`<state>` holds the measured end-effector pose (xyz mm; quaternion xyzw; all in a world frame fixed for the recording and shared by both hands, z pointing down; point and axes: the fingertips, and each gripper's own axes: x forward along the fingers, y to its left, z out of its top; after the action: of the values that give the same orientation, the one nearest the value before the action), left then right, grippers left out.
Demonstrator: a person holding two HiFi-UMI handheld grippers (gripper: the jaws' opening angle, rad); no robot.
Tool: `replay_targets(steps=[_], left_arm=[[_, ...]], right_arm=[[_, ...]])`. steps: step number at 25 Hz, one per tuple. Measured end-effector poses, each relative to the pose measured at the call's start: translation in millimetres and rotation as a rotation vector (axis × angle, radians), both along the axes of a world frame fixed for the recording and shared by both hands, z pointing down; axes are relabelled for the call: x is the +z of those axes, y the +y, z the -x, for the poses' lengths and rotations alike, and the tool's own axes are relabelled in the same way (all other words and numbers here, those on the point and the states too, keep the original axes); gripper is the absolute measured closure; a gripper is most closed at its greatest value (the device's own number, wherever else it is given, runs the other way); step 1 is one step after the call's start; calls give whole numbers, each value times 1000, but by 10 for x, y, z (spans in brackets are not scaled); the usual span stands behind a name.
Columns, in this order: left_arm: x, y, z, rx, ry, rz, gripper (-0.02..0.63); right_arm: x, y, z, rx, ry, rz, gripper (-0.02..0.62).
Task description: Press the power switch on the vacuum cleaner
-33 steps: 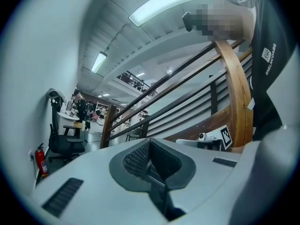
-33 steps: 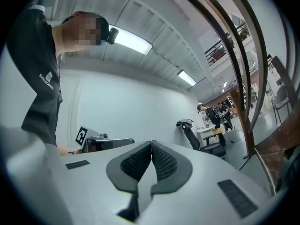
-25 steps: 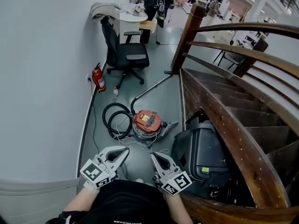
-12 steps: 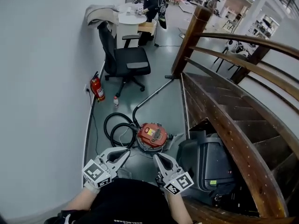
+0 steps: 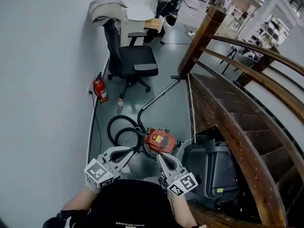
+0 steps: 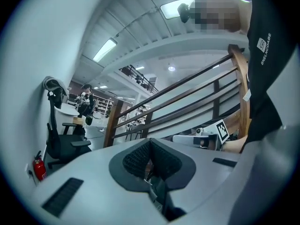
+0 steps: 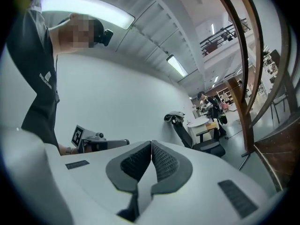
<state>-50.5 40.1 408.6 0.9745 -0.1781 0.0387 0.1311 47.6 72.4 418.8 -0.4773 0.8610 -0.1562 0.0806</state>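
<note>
The red-orange vacuum cleaner (image 5: 160,140) sits on the grey floor, with a black hose (image 5: 118,129) coiled at its left. Its metal wand (image 5: 161,91) runs away toward the stair post. In the head view both grippers are held low in front of the person, short of the vacuum. My left gripper (image 5: 127,153) points at the hose side, with its jaws together and empty. My right gripper (image 5: 159,157) is just below the vacuum's near edge, also shut and empty. The left gripper view (image 6: 150,146) and the right gripper view (image 7: 151,149) show the pads meeting, tilted up at ceiling and railing. No switch is discernible.
A black wheeled case (image 5: 216,170) stands right of the vacuum under the wooden staircase (image 5: 228,108). A black office chair (image 5: 133,61), a fire extinguisher (image 5: 100,90) and a small bottle (image 5: 119,103) line the left wall. A round white table (image 5: 141,8) and people are farther back.
The view has shifted forward, so the vacuum now lies closer to both grippers, nearly at the right gripper's tips. Both grippers stay shut and keep their spacing.
</note>
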Motion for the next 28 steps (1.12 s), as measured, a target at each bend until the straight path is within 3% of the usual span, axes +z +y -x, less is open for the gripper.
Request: replay_targets(steps=[9,21,28], left_arm=[[63,-263,33,-51,-5,19,592],[320,-403,-381,-155,-74,51,591],[591,-503,-587,-165,-163,78,591]], right_arm=[[105,-268,29,-53,22,39,569],[472,-597,-451,-161,57,99,569],[1056,-814,-731,-179,130,234,569]])
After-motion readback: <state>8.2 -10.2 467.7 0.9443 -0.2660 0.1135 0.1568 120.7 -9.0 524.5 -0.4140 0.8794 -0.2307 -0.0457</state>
